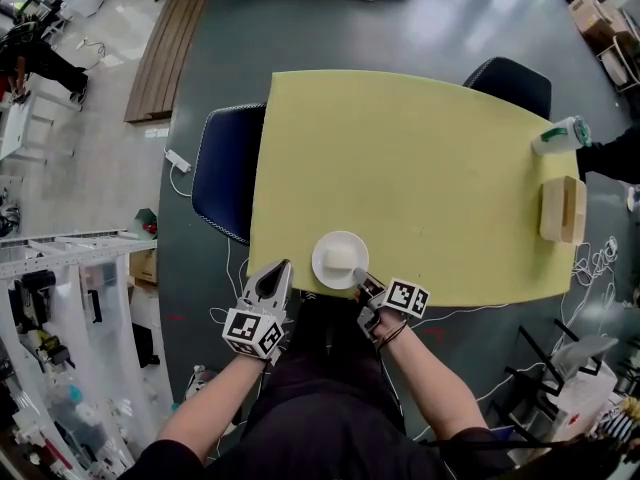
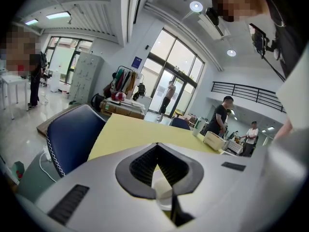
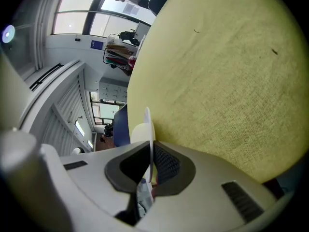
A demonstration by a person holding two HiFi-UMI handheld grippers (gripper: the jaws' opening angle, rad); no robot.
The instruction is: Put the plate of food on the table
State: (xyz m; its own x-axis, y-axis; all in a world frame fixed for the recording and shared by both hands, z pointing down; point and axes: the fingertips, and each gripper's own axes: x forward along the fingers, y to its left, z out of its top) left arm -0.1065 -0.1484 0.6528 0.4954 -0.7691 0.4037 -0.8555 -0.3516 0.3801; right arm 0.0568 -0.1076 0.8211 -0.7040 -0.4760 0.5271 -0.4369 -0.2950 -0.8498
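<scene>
A white plate carrying a pale lump of food is over the near edge of the yellow table. My right gripper is shut on the plate's near-right rim. In the right gripper view the plate stands edge-on between the jaws of that gripper, with the food beside it. I cannot tell whether the plate rests on the table. My left gripper hangs just left of the plate at the table's edge. Its jaws meet at the tips and hold nothing.
A dark blue chair stands at the table's left side, another chair at the far right. A bottle and a wooden box sit on the table's right edge. Cables lie on the floor. Several people stand far off.
</scene>
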